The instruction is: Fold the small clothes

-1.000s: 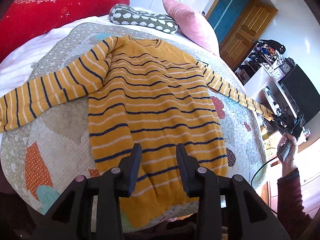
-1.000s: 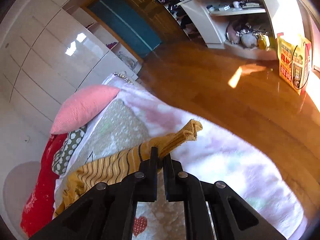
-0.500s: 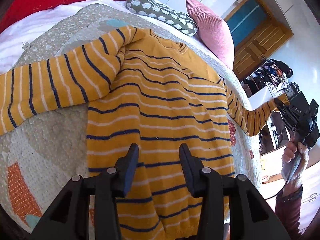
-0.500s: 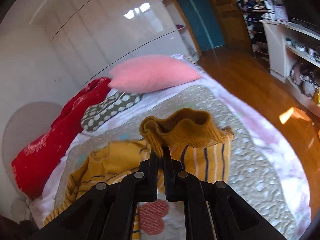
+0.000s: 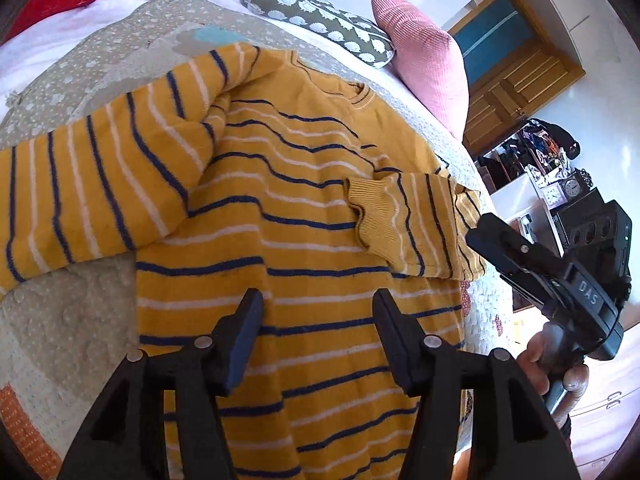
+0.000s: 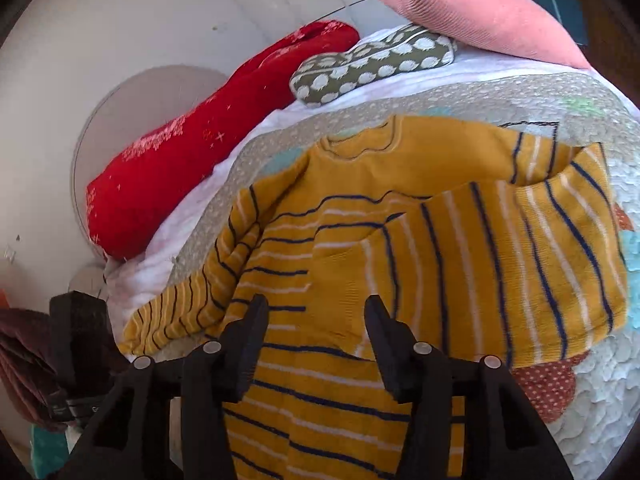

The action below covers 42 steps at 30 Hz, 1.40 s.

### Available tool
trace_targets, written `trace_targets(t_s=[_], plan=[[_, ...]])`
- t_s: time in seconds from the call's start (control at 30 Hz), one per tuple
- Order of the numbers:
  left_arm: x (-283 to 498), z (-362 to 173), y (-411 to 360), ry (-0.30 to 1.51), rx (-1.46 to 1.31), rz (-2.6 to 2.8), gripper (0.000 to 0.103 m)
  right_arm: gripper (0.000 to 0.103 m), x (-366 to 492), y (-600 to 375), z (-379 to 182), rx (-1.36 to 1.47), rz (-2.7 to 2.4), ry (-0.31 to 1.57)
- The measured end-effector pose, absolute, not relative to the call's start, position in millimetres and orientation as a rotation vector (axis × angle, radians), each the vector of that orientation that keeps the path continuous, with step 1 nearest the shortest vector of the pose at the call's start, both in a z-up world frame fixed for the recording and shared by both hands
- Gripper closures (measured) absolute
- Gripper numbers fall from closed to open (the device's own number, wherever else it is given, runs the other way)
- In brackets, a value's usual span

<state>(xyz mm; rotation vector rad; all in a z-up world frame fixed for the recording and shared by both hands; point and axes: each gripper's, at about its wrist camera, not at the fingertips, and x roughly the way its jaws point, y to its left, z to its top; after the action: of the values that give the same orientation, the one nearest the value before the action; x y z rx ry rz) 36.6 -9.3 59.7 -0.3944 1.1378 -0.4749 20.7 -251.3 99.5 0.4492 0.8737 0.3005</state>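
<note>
A yellow sweater (image 5: 304, 240) with navy and white stripes lies flat on the quilted bedspread (image 5: 72, 320). One sleeve (image 5: 92, 188) stretches out to the left. The other sleeve (image 6: 500, 260) is folded across the chest, its ribbed cuff (image 5: 372, 216) loose on the body. My left gripper (image 5: 318, 320) hovers over the lower body of the sweater, its jaws opening with nothing gripped. My right gripper (image 6: 316, 320) has its jaws opening just short of the released cuff (image 6: 340, 276), pads clear of it. A hand holds the black body of the right-hand tool (image 5: 560, 280) at the bed's right side.
At the head of the bed lie a pink pillow (image 5: 424, 52), a green dotted cushion (image 5: 320, 12) and a red blanket (image 6: 208, 136). Beyond the right edge stand a wooden door (image 5: 516, 84) and a cluttered white shelf (image 5: 552, 192).
The right gripper swung the sleeve's cuff from beyond the bed's edge over onto the chest and opened, dropping it there. The left gripper moved forward over the sweater and its jaws widened.
</note>
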Motion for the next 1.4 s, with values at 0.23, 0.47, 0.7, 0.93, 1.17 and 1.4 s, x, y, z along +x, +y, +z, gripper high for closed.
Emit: trace_targets(t_s=[0.23,0.47,0.7,0.93,1.17,1.4], plan=[[82,49,-75,1.195,-0.319,-0.521,0.047,0.047,-22,-320,101,0.538,0.163,0.843],[106,63,-113,1.186,-0.181,-0.481,0.097,0.047,-46,-353,85,0.589,0.094,0.841],[127,100,-53,1.071,-0.243,-0.354,0.097,0.044,-42,-384,74,0.730,0.095,0.818],[156,73,30,1.088,-0.292,-0.116,0.097,0.041,-28,-379,65,0.829,0.125,0.805],[163,38,63,1.105,-0.348,-0.080,0.096,0.041,15,-363,70,0.666,0.011,0.816],[155,47,59,1.089,-0.353,-0.092,0.095,0.094,89,-356,46,0.668,0.048,0.941]])
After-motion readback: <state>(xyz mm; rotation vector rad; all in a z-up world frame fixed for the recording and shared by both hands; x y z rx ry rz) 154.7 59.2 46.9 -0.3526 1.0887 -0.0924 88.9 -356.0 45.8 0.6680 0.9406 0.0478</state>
